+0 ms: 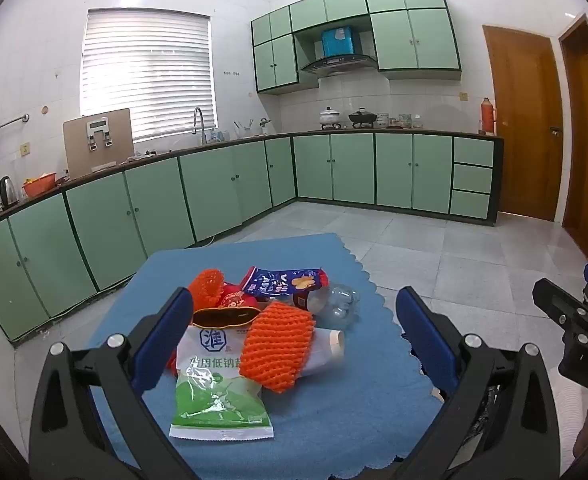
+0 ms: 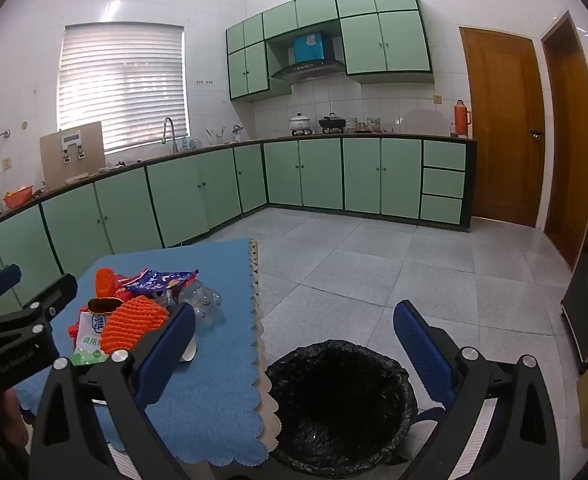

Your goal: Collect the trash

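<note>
Judging by the heap, nothing collected yet: green-white packet [image 1: 218, 384], orange foam net [image 1: 278, 346], blue snack wrapper [image 1: 282, 282] and crushed clear bottle [image 1: 336, 300] all piled mid-counter [image 1: 354, 400] on the blue cloth. Left hand-held gripper [image 1: 294, 340] spread wide, empty, framing the pile. Right hand-held gripper [image 2: 294, 350] likewise spread, empty, over the black-lined bin [image 2: 342, 400] just right of the counter. Bin's inside too dark to read; lower trash layers hidden.
</note>
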A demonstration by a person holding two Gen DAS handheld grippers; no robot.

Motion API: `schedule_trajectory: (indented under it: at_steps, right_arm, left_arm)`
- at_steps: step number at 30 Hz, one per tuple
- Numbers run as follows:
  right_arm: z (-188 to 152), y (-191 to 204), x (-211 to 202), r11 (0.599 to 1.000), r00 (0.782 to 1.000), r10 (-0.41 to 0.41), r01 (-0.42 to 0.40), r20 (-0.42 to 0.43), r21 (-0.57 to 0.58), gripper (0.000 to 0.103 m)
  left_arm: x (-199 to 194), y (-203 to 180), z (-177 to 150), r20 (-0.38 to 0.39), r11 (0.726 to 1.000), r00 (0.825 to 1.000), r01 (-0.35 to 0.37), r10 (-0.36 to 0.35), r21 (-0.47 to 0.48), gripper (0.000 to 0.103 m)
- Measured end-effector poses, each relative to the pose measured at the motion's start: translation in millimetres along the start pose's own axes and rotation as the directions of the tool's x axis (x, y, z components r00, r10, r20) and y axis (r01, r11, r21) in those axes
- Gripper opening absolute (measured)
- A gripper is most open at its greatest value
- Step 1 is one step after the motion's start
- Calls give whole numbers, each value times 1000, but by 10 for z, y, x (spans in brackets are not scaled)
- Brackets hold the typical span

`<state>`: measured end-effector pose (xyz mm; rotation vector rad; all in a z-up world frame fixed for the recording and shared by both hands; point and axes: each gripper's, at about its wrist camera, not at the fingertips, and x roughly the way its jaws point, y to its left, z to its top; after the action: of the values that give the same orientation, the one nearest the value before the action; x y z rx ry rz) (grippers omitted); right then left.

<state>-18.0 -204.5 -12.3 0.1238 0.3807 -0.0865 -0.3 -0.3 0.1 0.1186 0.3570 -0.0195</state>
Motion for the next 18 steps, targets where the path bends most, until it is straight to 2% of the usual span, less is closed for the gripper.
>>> schedule_trajectory:
  at_steps: [8, 18]
  right_arm:
    - [12, 5, -22, 1000, 1000, 0, 1, 5, -1, 97]
    - [-2, -3, -7, 1000, 1000, 3, -3, 4, 3, 97]
  left_arm:
    - [-32, -81, 1, 5, 1000, 1000, -9, 9, 4, 98]
    - [20, 57, -8, -4, 1000, 1000, -1, 1, -27, 98]
